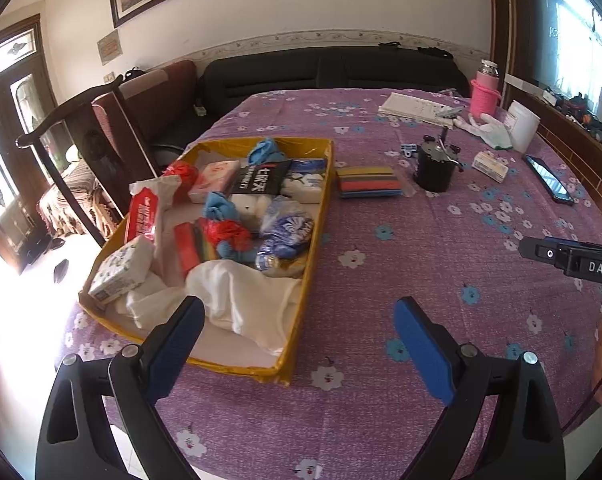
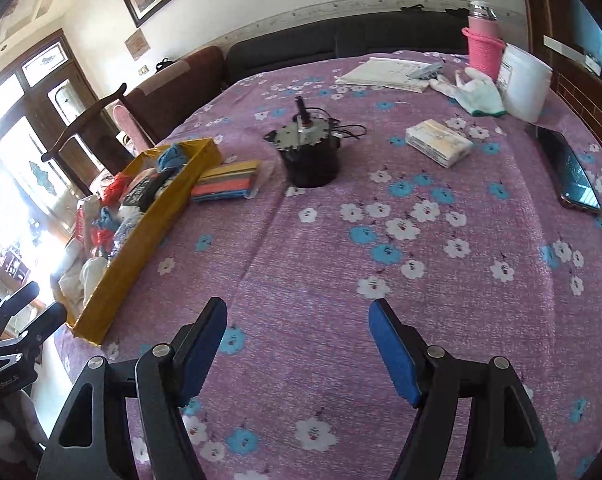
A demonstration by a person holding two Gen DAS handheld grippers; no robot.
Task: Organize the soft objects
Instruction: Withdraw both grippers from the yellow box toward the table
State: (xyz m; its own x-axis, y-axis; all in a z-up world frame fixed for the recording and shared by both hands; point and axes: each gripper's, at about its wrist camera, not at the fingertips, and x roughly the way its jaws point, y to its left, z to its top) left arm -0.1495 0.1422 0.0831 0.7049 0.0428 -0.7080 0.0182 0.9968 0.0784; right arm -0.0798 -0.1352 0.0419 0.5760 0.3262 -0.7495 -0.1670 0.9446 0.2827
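While both claws, left claw (image 1: 299, 322) and right claw (image 2: 297, 322), hang apart and empty, the sponge pack (image 1: 370, 182) beside the yellow tray (image 1: 319, 200) wants a gentle, level pinch.

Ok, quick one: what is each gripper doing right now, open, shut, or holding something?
Left gripper: open, holding nothing, above the yellow box.
Right gripper: open, holding nothing, above the tablecloth.

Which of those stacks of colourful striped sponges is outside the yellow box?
The wrapped sponge pack lying on the tablecloth beside the yellow box, near the black pot. The other stack lies inside the box.
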